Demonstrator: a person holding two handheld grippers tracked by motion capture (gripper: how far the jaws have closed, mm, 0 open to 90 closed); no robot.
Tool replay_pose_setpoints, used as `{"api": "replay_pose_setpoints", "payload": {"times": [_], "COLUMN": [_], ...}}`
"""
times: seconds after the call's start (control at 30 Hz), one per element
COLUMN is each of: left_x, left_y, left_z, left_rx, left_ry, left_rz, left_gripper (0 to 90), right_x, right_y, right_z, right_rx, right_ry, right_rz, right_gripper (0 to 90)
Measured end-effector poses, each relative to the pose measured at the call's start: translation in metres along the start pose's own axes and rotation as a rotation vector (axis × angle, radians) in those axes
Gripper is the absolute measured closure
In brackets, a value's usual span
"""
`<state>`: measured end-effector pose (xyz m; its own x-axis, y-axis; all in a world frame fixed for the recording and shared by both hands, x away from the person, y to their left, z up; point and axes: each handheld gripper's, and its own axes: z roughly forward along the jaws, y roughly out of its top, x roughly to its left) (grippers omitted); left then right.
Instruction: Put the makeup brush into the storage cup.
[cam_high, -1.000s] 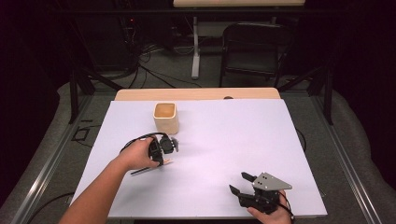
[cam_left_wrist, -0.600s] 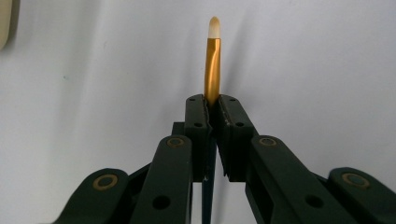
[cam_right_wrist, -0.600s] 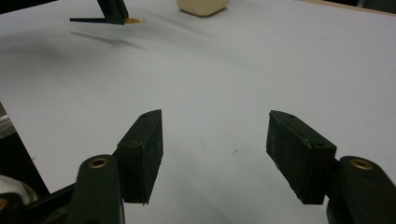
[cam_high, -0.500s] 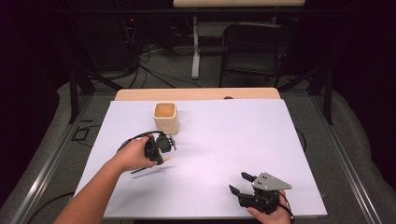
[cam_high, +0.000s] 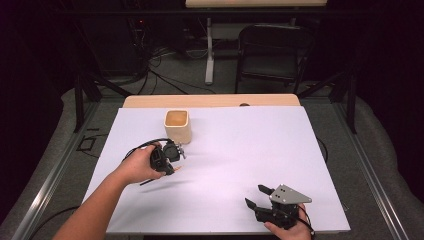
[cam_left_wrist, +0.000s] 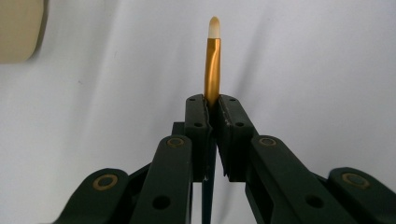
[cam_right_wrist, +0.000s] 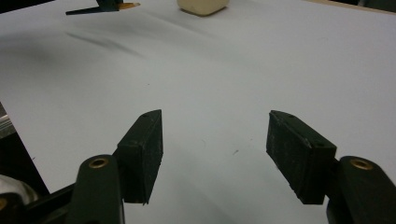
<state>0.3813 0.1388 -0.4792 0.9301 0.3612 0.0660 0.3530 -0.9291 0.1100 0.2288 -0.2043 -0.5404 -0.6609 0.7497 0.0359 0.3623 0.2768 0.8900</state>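
Brush (cam_left_wrist: 212, 65) trouble may come: left gripper (cam_left_wrist: 211, 100) pinches just its thin handle, so it could slip before reaching the cup (cam_high: 178, 125), while right gripper (cam_right_wrist: 215, 144) sits wide apart holding nothing.

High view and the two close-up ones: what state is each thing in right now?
Left tongs: shut on the brush.
Brush: clamped, gold ferrule and pale tip sticking out past the jaws, lifted off the paper.
Right tongs: open, nothing between them.
Cup: upright, apart from both tongs, contents not visible.
White paper: lying flat.
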Motion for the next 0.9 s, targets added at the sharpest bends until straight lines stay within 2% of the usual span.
{"api": "replay_pose_setpoints", "payload": {"times": [0.03, 0.1, 0.23, 0.3, 0.47, 0.7, 0.73, 0.9], "left_x": [0.000, 0.001, 0.001, 0.001, 0.001, 0.001, -0.002, -0.004], "left_y": [-0.001, -0.002, -0.004, -0.005, -0.008, -0.008, -0.009, -0.011], "left_z": [-0.001, -0.003, -0.006, -0.008, -0.009, -0.009, -0.010, -0.012], "left_rx": [-0.010, -0.019, -0.055, -0.051, -0.083, -0.083, -0.107, -0.124], "left_ry": [0.011, -0.002, 0.002, -0.004, -0.010, -0.010, -0.008, 0.000], "left_rz": [-0.003, -0.005, -0.015, -0.014, -0.023, -0.023, -0.026, -0.032], "left_gripper": [83.1, 83.1, 83.1, 83.1, 83.1, 83.1, 83.1, 83.1], "right_x": [0.000, 0.000, 0.000, 0.000, 0.000, 0.000, 0.000, 0.000], "right_y": [0.000, 0.000, 0.000, 0.000, 0.000, 0.000, 0.000, 0.000], "right_z": [0.000, 0.000, 0.000, 0.000, 0.000, 0.000, 0.000, 0.000], "right_rx": [0.000, 0.000, 0.000, 0.000, 0.002, 0.002, 0.002, 0.000], "right_ry": [0.000, 0.000, 0.000, 0.000, 0.002, 0.001, 0.001, 0.000], "right_rz": [-0.001, 0.000, 0.001, 0.001, 0.002, 0.002, 0.002, 0.005], "right_gripper": [36.2, 36.2, 36.2, 36.2, 36.2, 36.2, 36.2, 36.2]}}
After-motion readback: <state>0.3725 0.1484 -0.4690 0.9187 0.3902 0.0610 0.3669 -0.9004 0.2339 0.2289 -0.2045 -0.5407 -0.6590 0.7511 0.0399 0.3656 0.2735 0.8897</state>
